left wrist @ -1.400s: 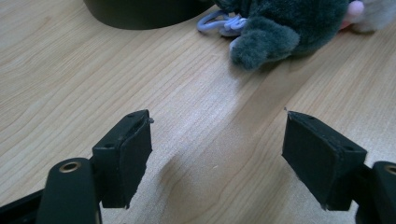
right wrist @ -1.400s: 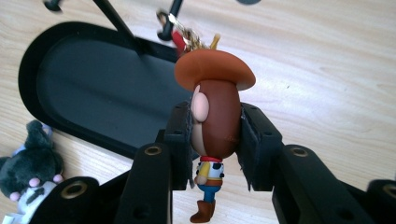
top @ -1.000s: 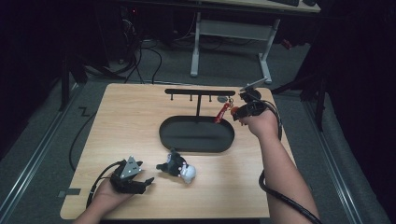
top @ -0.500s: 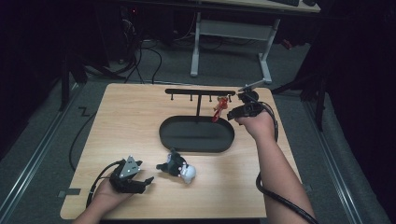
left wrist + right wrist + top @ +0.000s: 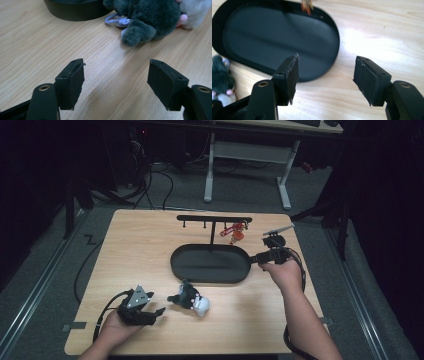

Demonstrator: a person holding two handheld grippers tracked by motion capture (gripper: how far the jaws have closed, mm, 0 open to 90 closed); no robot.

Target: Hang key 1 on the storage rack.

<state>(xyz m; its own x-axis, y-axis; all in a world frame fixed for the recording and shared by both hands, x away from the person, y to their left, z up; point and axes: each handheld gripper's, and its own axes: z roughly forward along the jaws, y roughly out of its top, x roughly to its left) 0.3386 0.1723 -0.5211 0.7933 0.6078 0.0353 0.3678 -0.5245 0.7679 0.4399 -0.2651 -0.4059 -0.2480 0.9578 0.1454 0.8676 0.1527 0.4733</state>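
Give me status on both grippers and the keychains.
Left gripper open, just short of plush keychain on table. Right gripper open, empty, over tray edge. Red keychain hanging on rack. Nothing blocking.

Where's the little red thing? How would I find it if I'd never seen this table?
Start at the wooden table and find the black oval tray in its middle. Behind the tray rises a black T-shaped hook rack. The red keychain dangles from the right end of its bar, the only red, hanging item; the grey plush toy lies flat on the wood.
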